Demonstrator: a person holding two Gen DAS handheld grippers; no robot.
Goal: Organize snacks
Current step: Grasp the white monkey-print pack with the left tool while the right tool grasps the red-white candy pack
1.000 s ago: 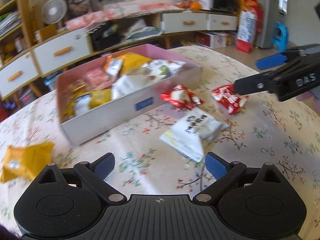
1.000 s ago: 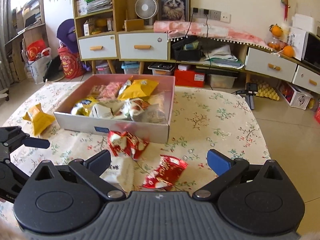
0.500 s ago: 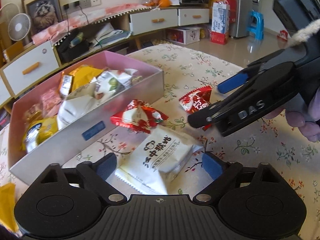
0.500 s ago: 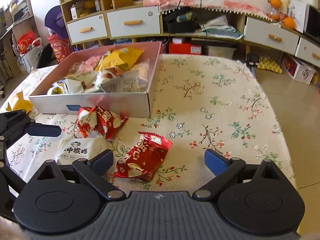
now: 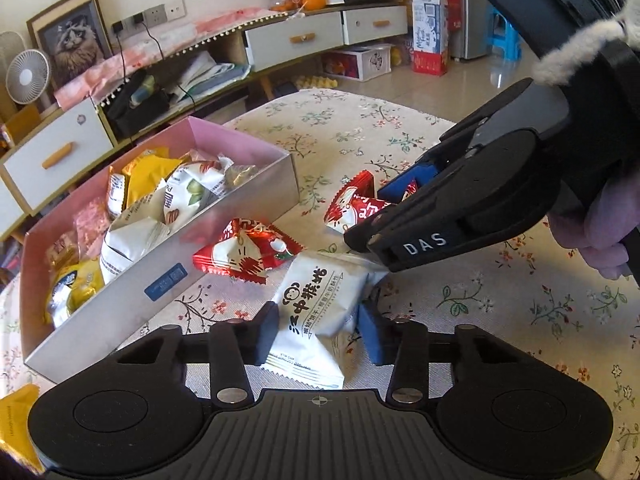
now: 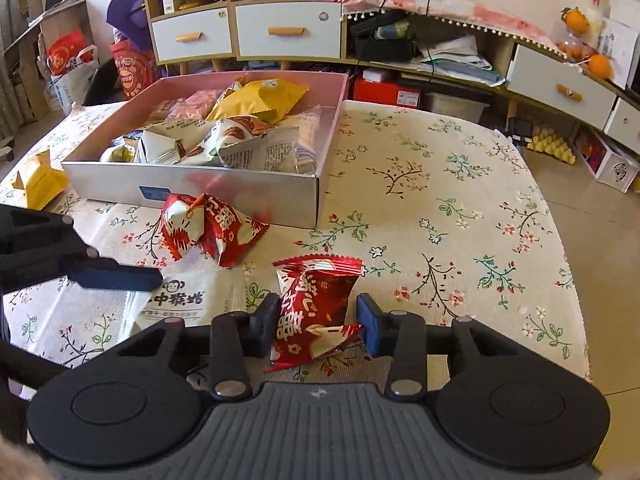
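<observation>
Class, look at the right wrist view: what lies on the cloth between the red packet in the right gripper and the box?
One loose red packet lies between the held red packet and the box, close against the box's front wall; otherwise only bare cloth.

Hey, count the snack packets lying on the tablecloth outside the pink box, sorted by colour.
Red foil snack packets: 2
White monkey-logo snack packet: 1
Yellow snack packet: 1
Total: 4

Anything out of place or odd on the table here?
Nothing damaged or spilled. Stray snacks sit outside the box: a red packet against its front wall and a yellow packet at its left end. The white packet and another red packet are gripped.
</observation>
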